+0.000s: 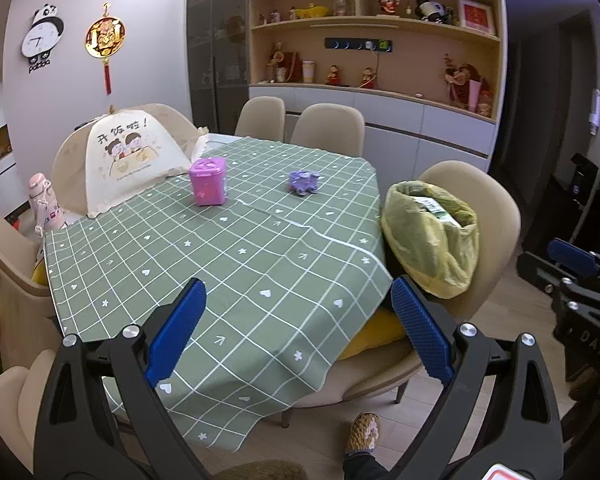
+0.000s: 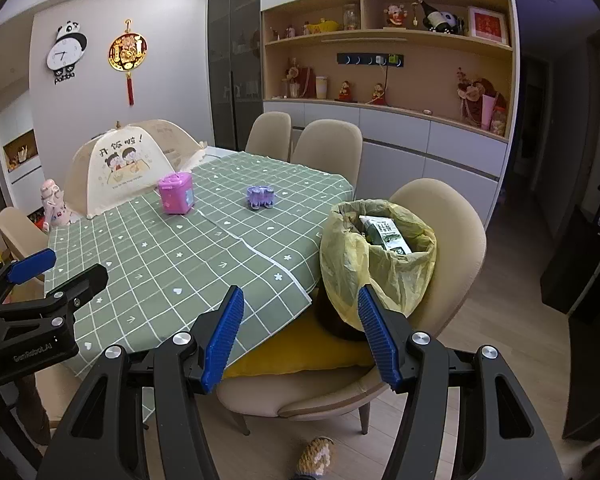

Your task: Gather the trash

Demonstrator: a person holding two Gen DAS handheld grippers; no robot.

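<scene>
A table with a green checked cloth [image 1: 236,264] is seen in both views. Two small things are left on the cloth. A pink box [image 1: 208,181] is set near the middle of the far part, and a little purple thing [image 1: 303,181] is set to its right, well apart from it. It cannot be told what the purple thing is. A cream food cover [image 1: 128,160] with two cartoon children on it is placed at the far left of the table, just beside the pink box.

A bin lined with a yellow bag [image 2: 380,256] is stood on the seat of a beige chair [image 2: 452,216] at the right side of the table. A green and white carton [image 2: 384,234] is seen inside the bag, near the top. A yellow cushion [image 2: 296,350] is laid on the seat under the bin.

The left gripper [image 1: 298,304] is held wide open over the near edge of the cloth, and nothing is held between its blue pads [image 1: 176,332]. The right gripper [image 2: 300,316] is also held wide open, with nothing in it. It is pointed at the gap between the table edge and the bin. Both grippers are kept well apart from the pink box and the purple thing.

A slipper [image 1: 364,432] is seen on the wooden floor below.
</scene>
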